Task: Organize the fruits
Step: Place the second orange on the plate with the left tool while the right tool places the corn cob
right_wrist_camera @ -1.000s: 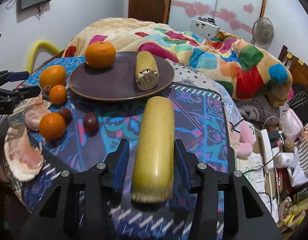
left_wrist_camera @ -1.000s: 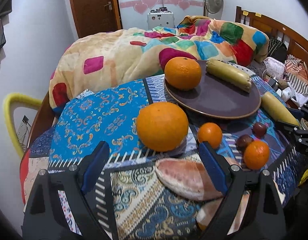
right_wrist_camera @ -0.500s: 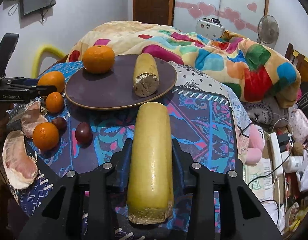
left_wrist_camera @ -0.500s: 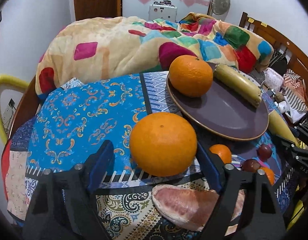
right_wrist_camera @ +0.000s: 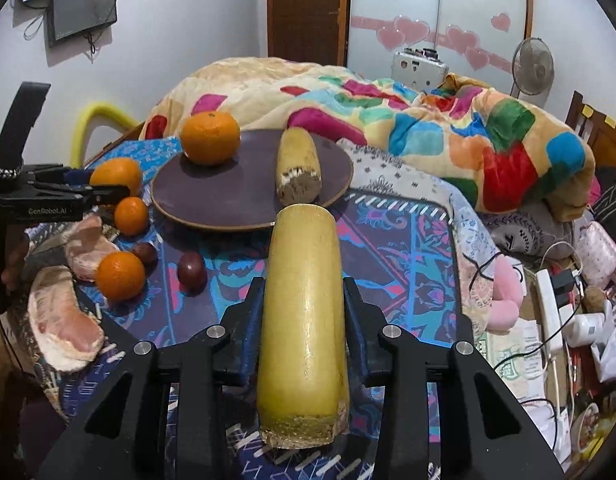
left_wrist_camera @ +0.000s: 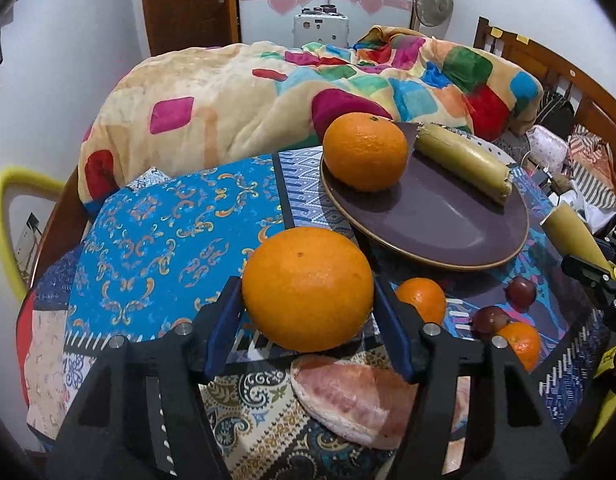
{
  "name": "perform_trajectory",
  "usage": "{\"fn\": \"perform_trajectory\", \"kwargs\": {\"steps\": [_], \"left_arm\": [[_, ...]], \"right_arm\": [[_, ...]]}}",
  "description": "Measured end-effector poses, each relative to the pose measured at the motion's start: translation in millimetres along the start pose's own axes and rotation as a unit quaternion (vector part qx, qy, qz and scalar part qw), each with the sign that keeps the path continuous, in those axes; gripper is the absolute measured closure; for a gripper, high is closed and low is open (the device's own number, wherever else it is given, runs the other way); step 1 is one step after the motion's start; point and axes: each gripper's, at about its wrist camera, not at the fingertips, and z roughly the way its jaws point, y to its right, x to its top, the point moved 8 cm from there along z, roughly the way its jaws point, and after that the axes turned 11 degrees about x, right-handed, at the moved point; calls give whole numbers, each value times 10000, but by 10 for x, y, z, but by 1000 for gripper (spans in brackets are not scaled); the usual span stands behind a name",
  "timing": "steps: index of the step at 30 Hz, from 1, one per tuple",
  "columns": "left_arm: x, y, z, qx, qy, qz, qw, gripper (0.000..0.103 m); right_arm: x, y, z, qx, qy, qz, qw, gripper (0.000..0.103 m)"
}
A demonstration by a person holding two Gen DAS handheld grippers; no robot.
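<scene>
While the plate holds one orange and one cane piece, left gripper jaws clamp a big orange, right gripper jaws clamp another cane piece; small fruits remain on the surface.

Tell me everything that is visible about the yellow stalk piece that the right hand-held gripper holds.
The yellow stalk piece is a thick, smooth, glossy cylinder, pale yellow-green, like cut sugarcane. Its near end is cut rough and fibrous, brownish. It lies lengthwise between the fingers of the right hand-held gripper, whose blue pads press both its sides. Its far end points at the dark plate and appears to reach that rim. Whether it rests on the patterned cloth cannot be told.
</scene>
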Motion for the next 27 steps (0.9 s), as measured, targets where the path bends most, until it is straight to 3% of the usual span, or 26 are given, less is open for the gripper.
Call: {"fn": "perform_trajectory", "kwargs": {"steps": [16,27], "left_arm": [[333,60,-499,-12,632,63,9980,39],[454,229,-345,-6,639,262,9976,39]], "right_arm": [[474,-177,-286,60,619,-164,9979,69],[793,-270,51,220,718,-330,9966,69]]}}
